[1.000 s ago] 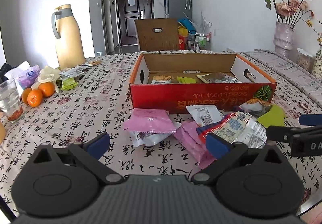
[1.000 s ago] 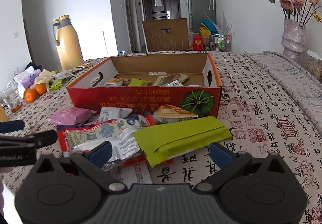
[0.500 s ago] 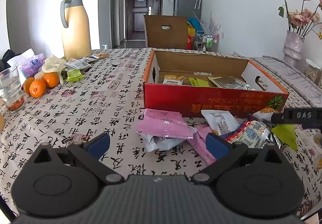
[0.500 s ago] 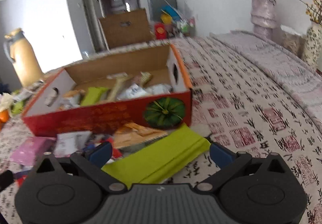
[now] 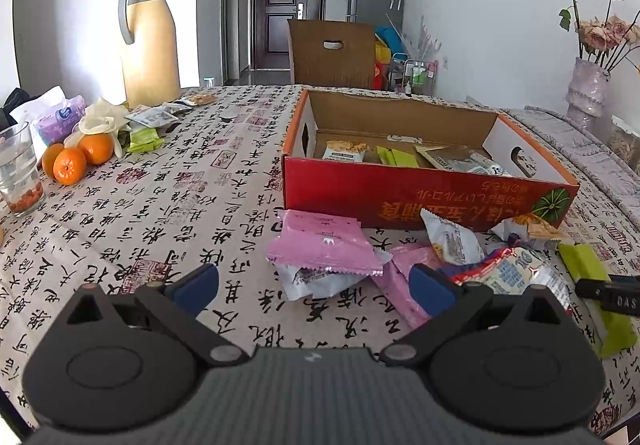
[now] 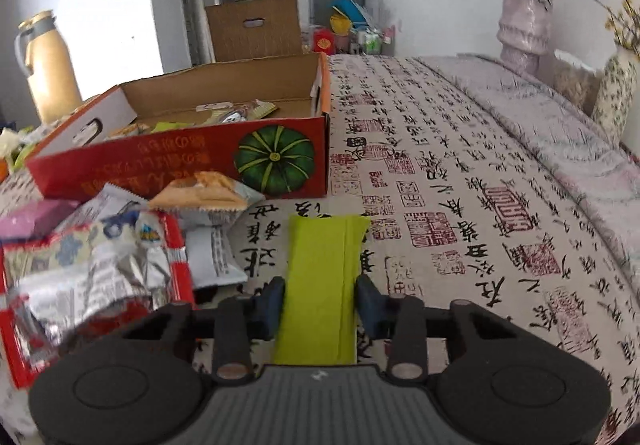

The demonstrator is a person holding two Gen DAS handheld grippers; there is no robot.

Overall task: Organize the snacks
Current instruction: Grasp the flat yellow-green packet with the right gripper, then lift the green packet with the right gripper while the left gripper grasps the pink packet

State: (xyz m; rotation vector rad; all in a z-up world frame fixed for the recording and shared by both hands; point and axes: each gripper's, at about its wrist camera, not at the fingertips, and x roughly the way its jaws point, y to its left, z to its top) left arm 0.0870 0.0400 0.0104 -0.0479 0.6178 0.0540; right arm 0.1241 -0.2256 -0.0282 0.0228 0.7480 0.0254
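A red cardboard box (image 5: 424, 197) (image 6: 180, 165) with several snacks inside stands open on the table. Loose snack packets lie in front of it: a pink packet (image 5: 324, 245), a white packet (image 5: 452, 237), a red-and-silver bag (image 5: 516, 273) (image 6: 88, 265). My right gripper (image 6: 320, 301) has its fingers closed against both sides of a long green packet (image 6: 324, 281) (image 5: 592, 285) lying on the table. My left gripper (image 5: 312, 281) is open and empty, held above the table just before the pink packet.
At the left are oranges (image 5: 76, 159), a glass (image 5: 18, 173), a tissue pack and a yellow thermos jug (image 5: 148, 45). Flower vases (image 6: 524, 25) stand at the right. A brown chair back (image 5: 332, 53) is behind the table.
My right gripper has closed from wide open onto the green packet, which now lies lengthwise between its fingers. My left gripper has shifted left and back a little, staying open.
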